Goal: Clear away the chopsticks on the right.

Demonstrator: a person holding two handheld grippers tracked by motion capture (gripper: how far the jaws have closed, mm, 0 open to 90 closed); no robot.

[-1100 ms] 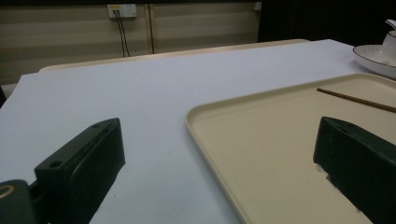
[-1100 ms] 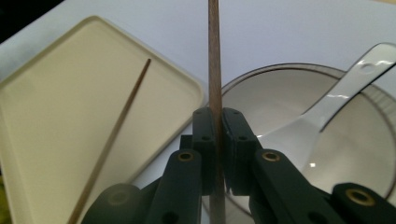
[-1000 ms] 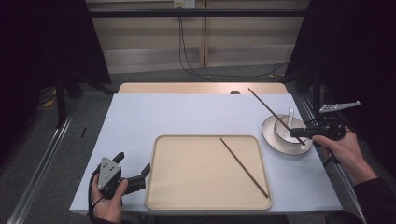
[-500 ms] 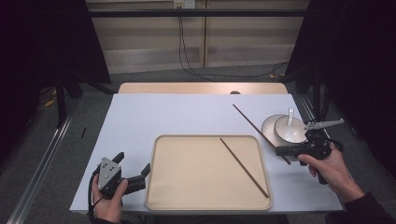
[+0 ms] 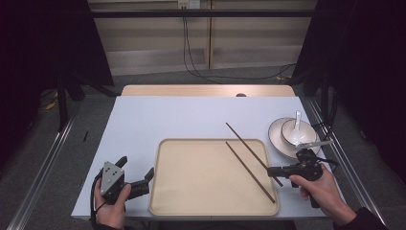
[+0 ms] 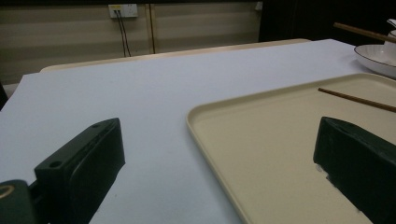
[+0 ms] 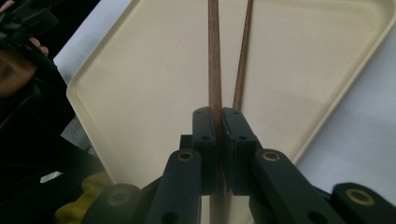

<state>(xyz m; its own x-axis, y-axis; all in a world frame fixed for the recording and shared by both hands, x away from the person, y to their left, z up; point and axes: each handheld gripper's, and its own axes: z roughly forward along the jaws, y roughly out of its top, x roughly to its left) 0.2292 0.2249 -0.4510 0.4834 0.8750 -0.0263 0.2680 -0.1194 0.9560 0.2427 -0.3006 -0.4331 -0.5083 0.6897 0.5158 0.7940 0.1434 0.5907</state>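
A beige tray (image 5: 201, 182) lies at the table's near middle. One brown chopstick (image 5: 251, 172) lies slantwise on its right part. My right gripper (image 5: 274, 171) is shut on a second chopstick (image 5: 249, 146), held over the tray's right edge and pointing away to the far left. In the right gripper view the jaws pinch that held chopstick (image 7: 215, 70), with the lying chopstick (image 7: 243, 60) just to its right on the tray (image 7: 154, 93). My left gripper (image 5: 137, 166) rests open at the tray's left edge, nothing between its jaws (image 6: 218, 135).
A white plate (image 5: 278, 143) with a small bowl (image 5: 289, 128) and a white spoon (image 5: 297, 125) stands at the table's right edge, just beyond my right hand. The white tabletop (image 5: 182, 115) stretches bare behind the tray. Cables hang at the back wall.
My right gripper has carried its chopstick from above the bowl toward me and leftward, lower, to the tray's right edge. The left gripper and the lying chopstick have not moved.
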